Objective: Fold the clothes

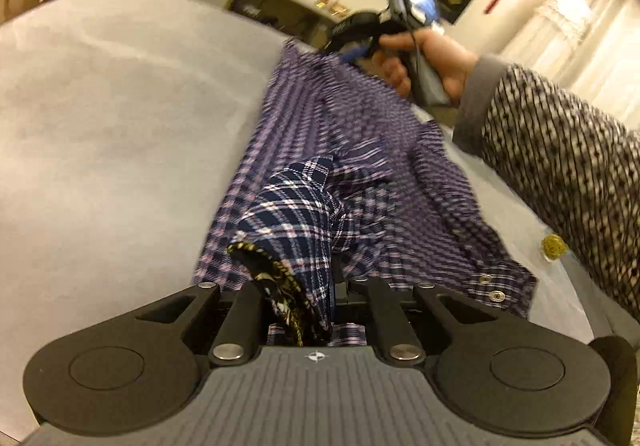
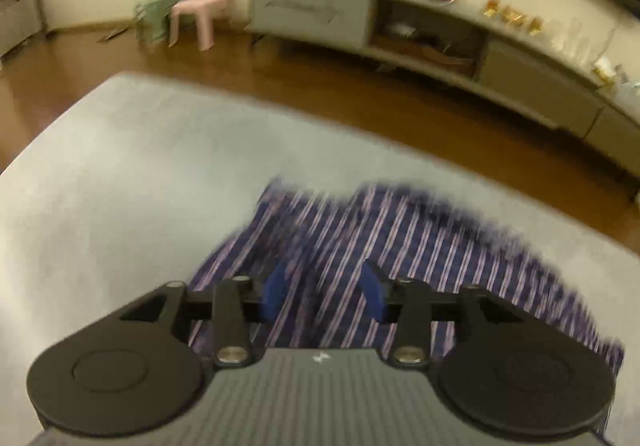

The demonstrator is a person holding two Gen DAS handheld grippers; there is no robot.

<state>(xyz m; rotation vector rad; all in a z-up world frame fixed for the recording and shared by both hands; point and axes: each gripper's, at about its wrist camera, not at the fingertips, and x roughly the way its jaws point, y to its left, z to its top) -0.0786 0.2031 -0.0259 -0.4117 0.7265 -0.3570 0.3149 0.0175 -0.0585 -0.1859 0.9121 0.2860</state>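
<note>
On the grey table point(image 1: 100, 126) lies a plaid shirt point(image 1: 360, 166) — navy with pink-white checks, rumpled, cuff snaps showing. Left gripper point(image 1: 304, 294) is clamped on a bunched fold. Right gripper point(image 2: 322, 296) hangs above it, blue pads point(image 2: 274, 296) apart — motion blur smears the pattern.

The right gripper point(image 2: 322, 296) hung over a blurred purple striped shirt point(image 2: 400, 246), its blue-padded jaws apart with cloth showing between them. The shirt lay spread on a grey desk point(image 2: 120, 174). Beyond were a wooden floor point(image 2: 280, 82), a pink chair point(image 2: 204, 2), a green chair point(image 2: 160, 6) and a long low cabinet point(image 2: 400, 26).
</note>
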